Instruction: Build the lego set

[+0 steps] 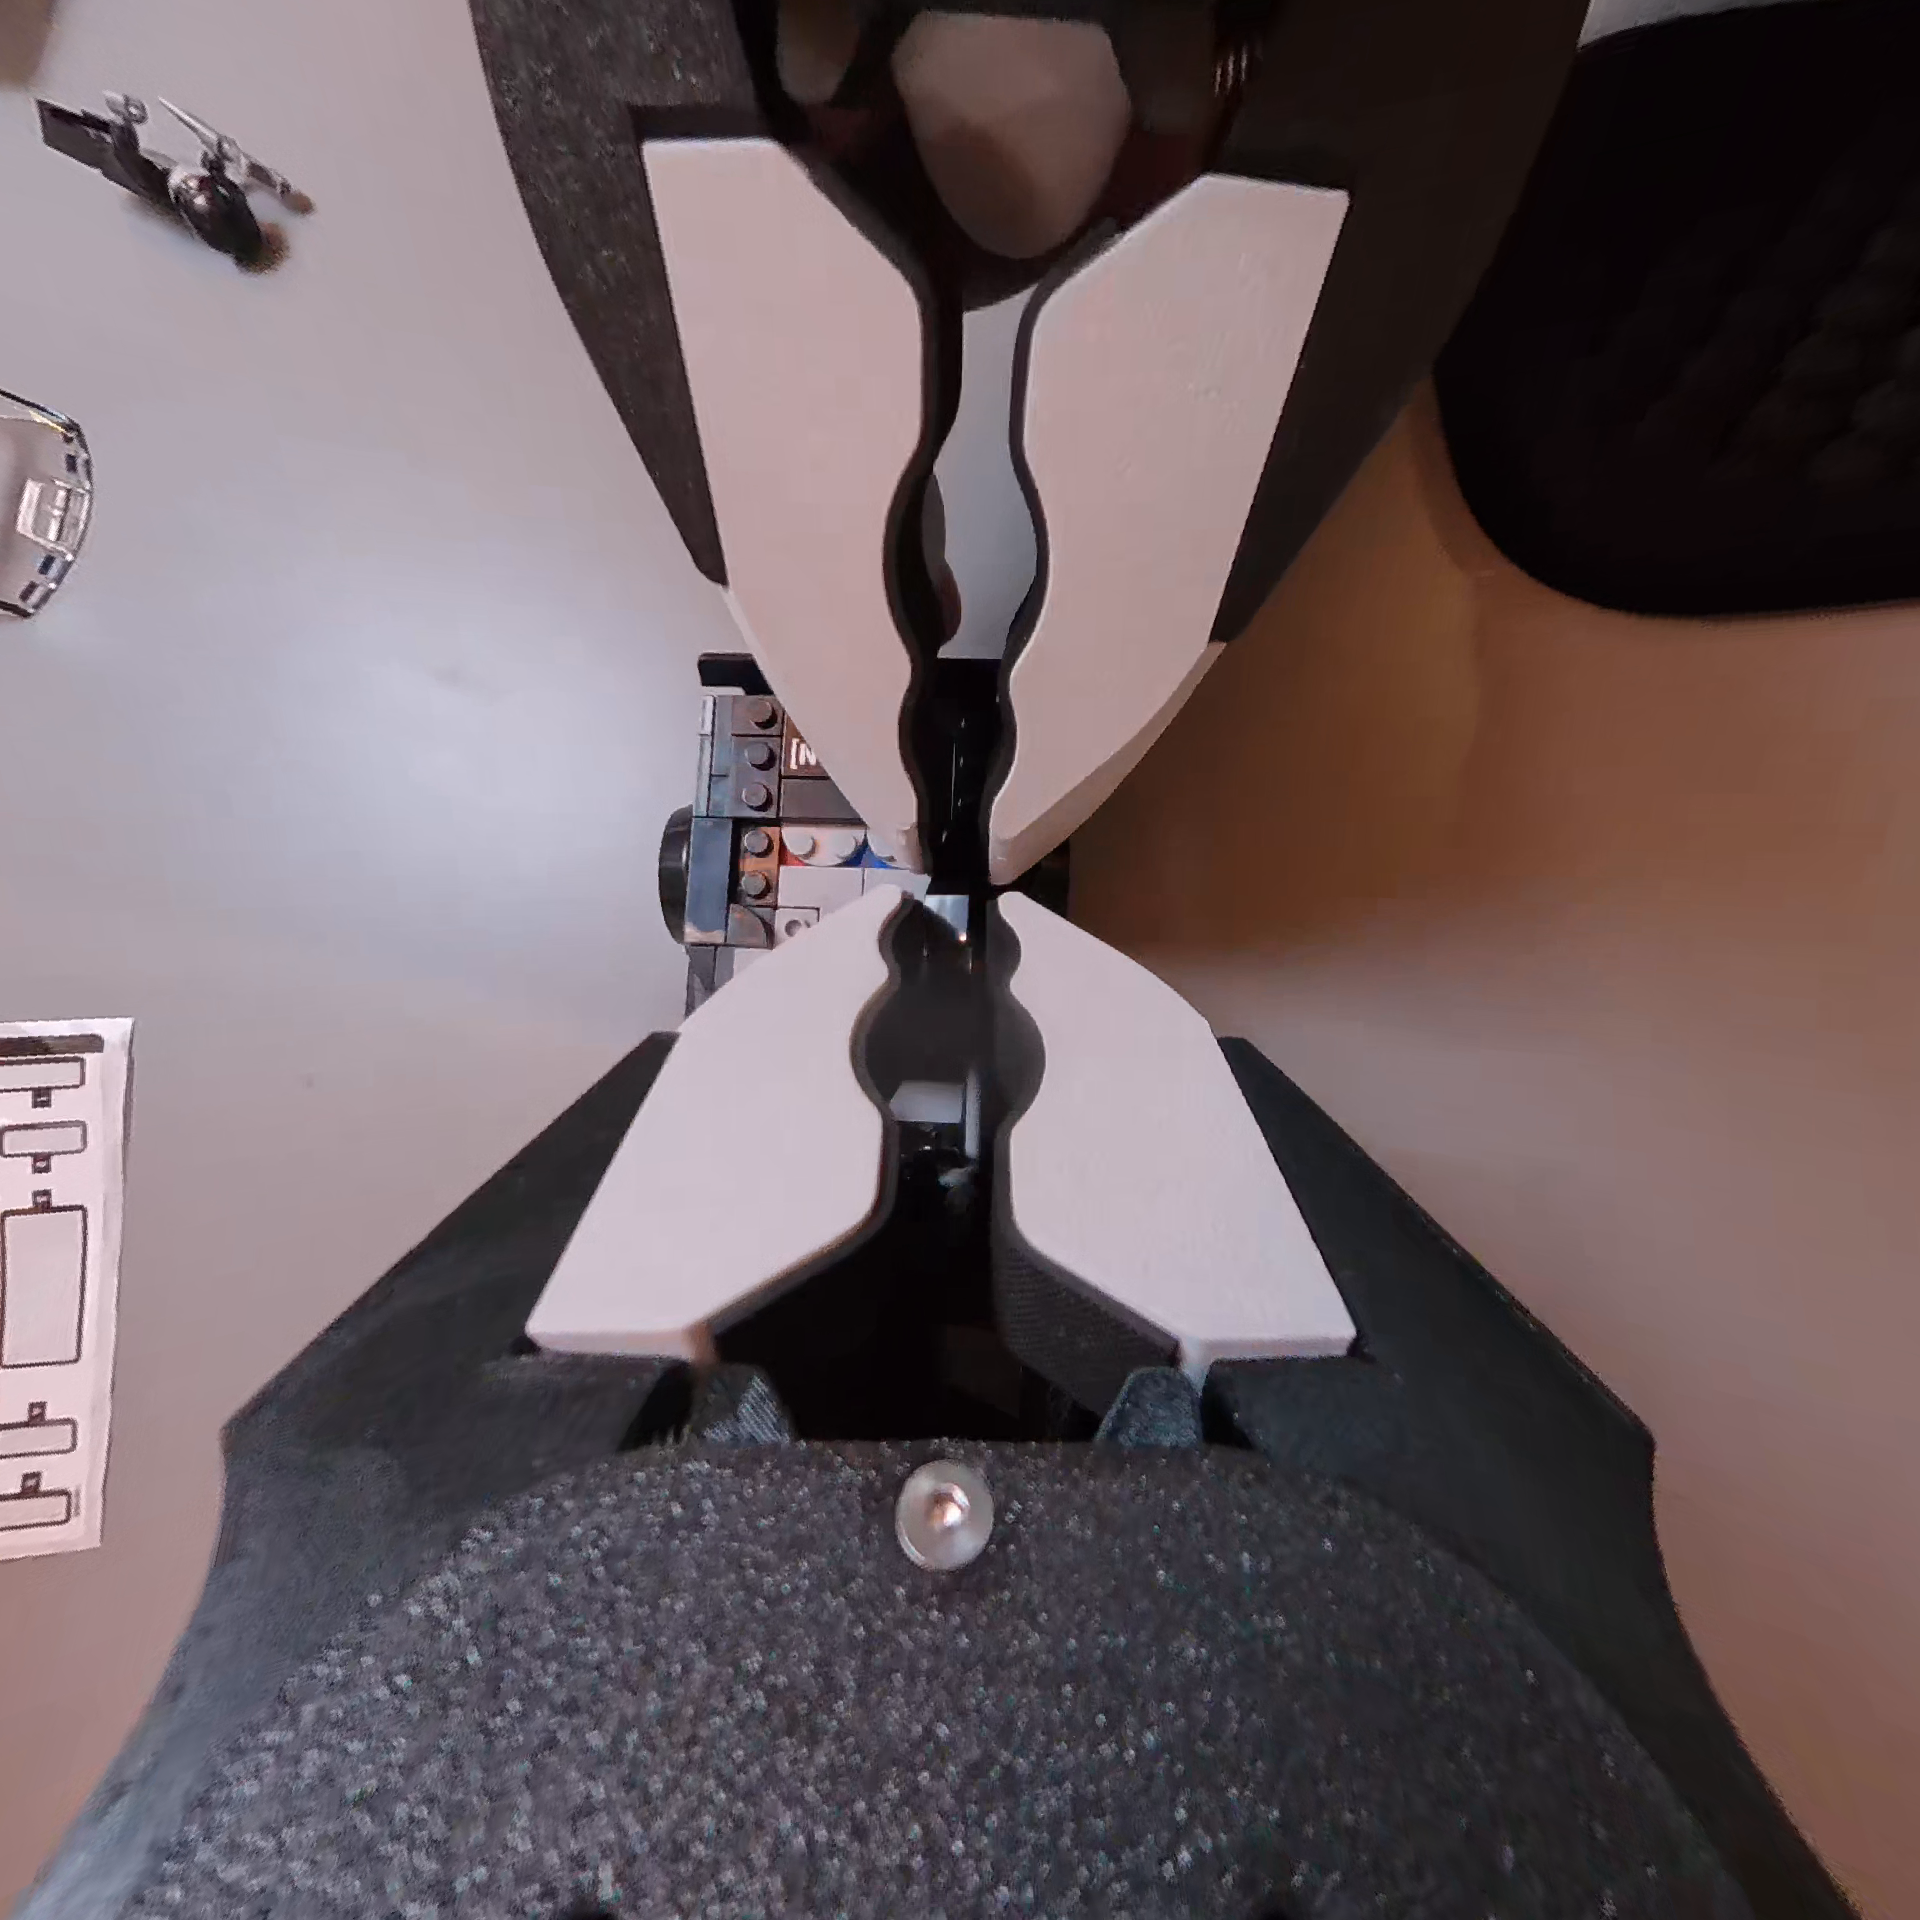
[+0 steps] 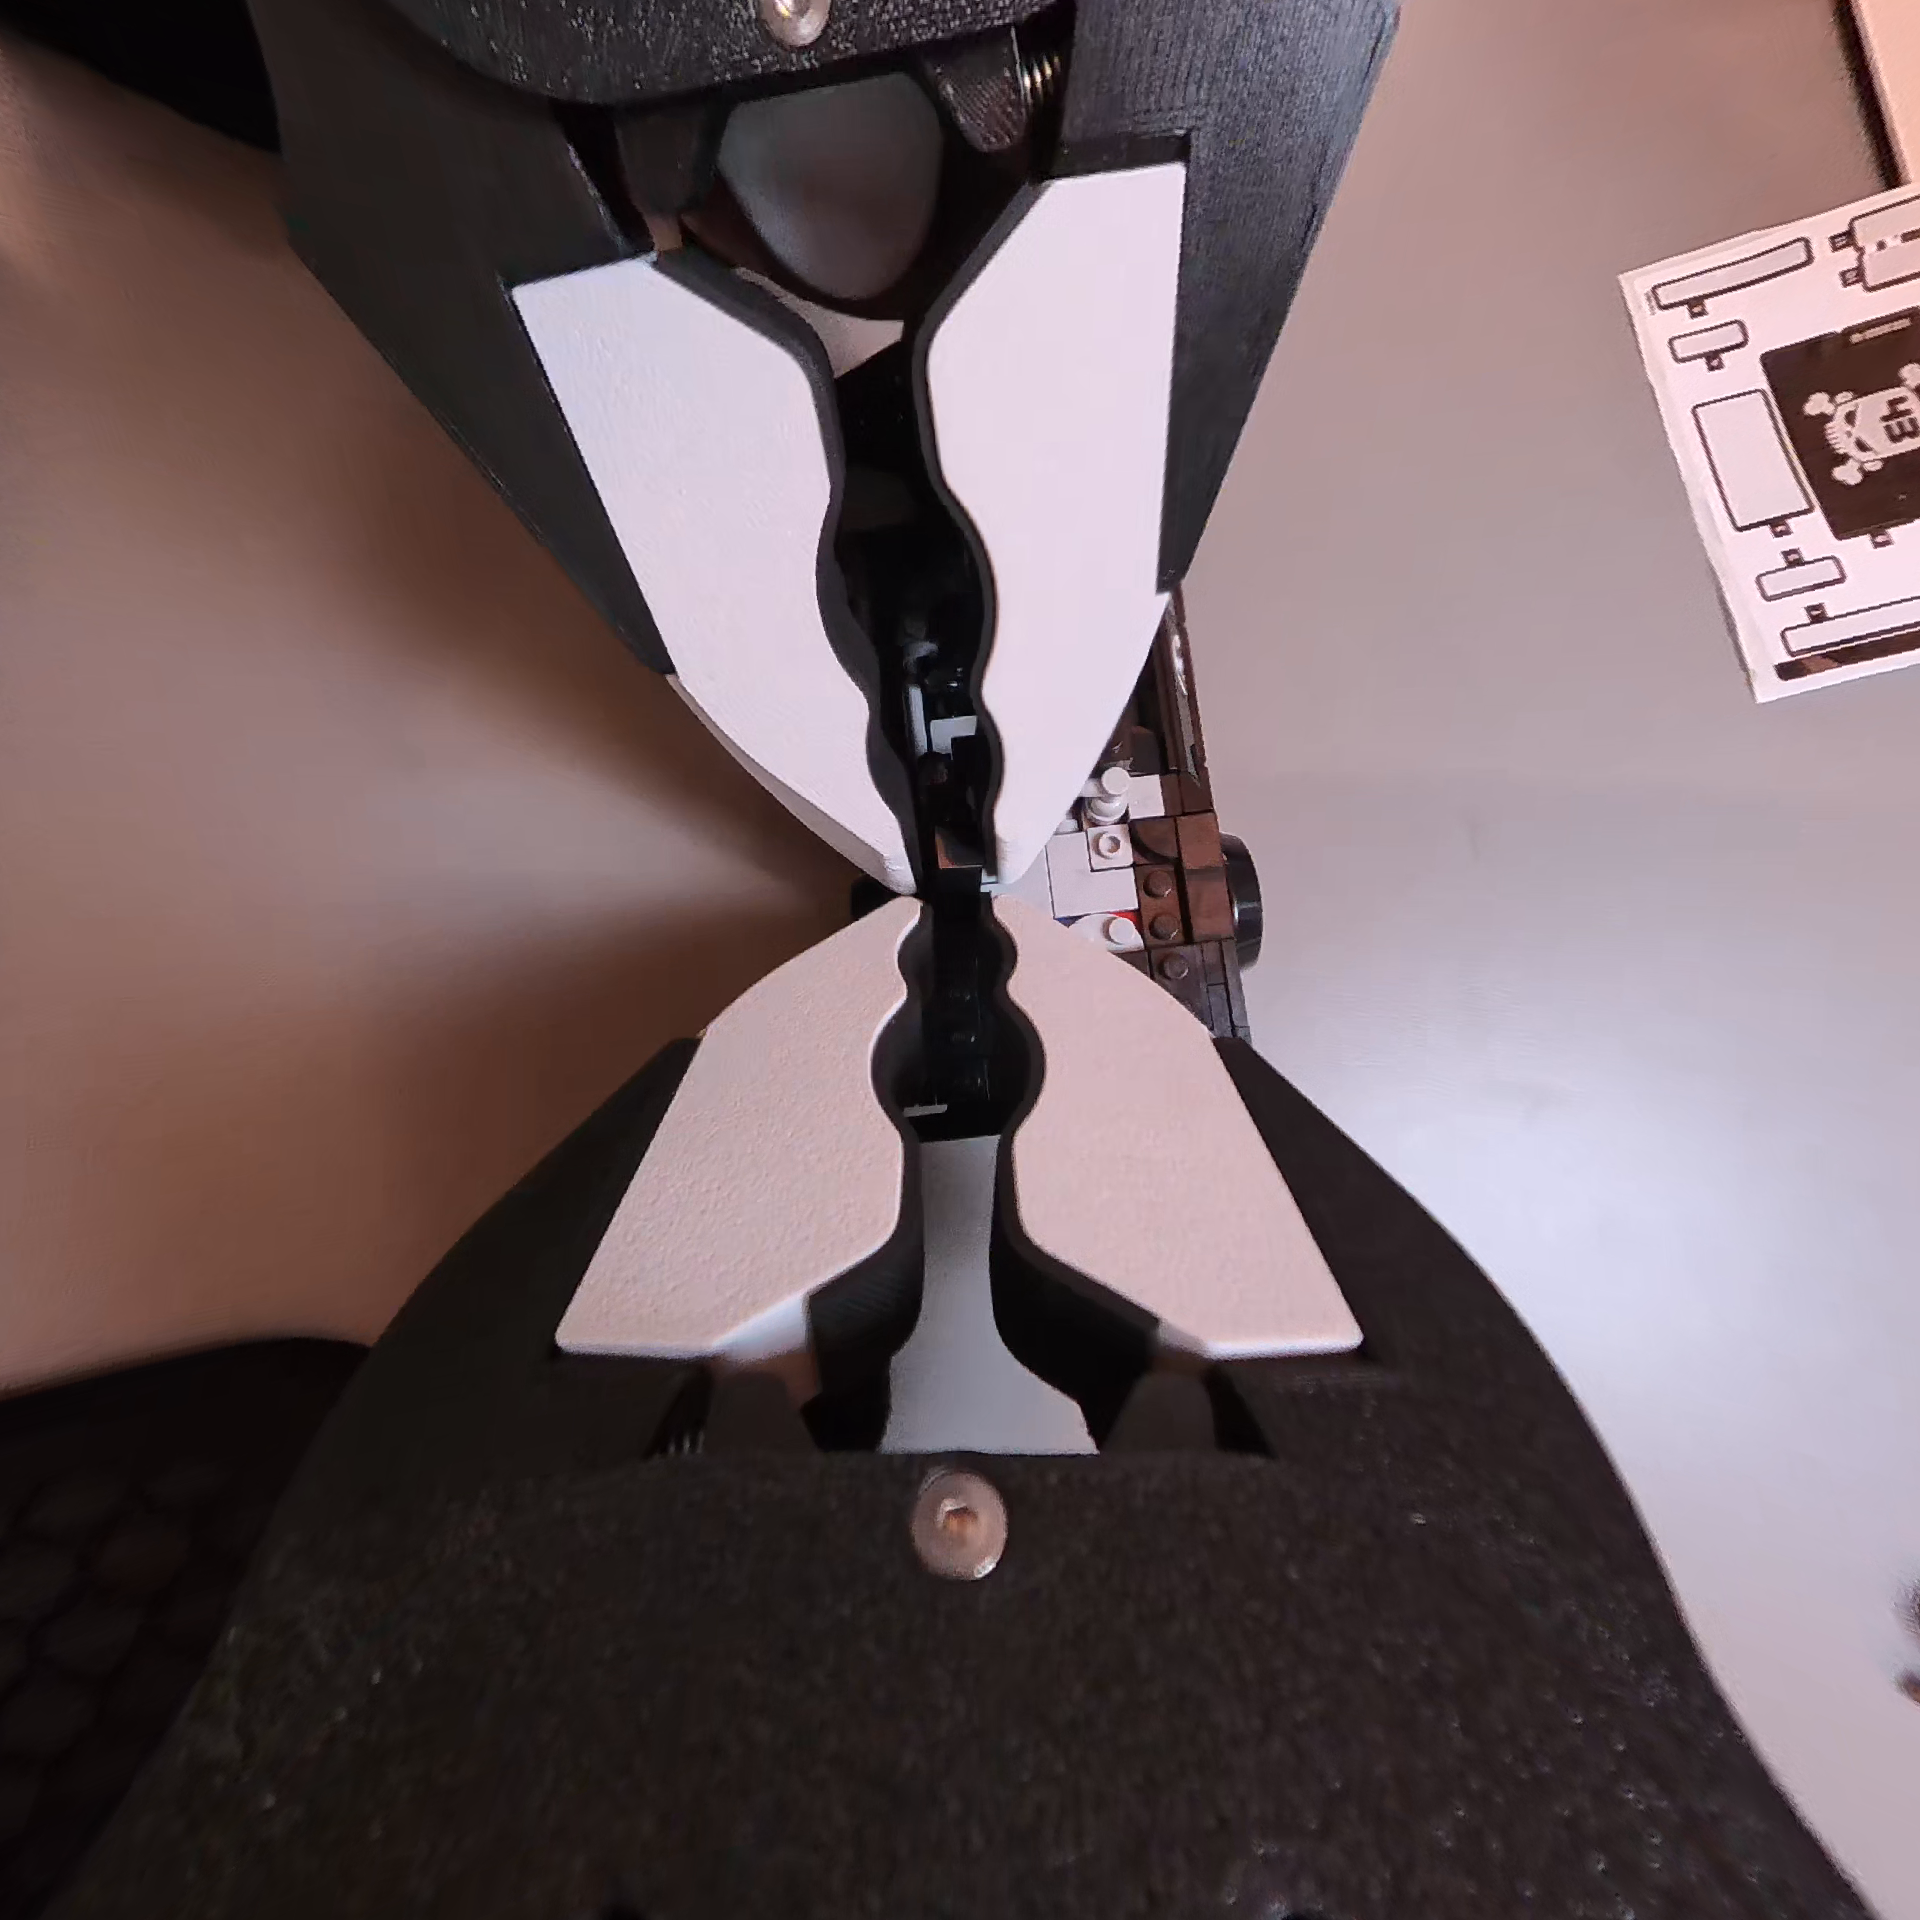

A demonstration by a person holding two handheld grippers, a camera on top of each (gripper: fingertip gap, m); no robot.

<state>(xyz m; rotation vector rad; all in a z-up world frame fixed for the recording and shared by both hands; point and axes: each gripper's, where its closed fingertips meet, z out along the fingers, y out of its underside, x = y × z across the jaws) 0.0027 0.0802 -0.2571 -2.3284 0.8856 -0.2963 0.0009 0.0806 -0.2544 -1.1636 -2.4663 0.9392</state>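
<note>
We see only a strip of the lego model (image 1: 750, 821) beside the two pairs of tongs, which cover the rest. The sticker sheet (image 1: 57, 1288) is cut off by the left edge, as is a clear piece (image 1: 42, 509). What each pair of tongs pinches is too dark to tell.

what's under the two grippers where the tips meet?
A partly built lego model on the table: dark studded bricks, grey plates, a black wheel. Left gripper and right gripper cover its middle, so what they pinch stays hidden.
</note>
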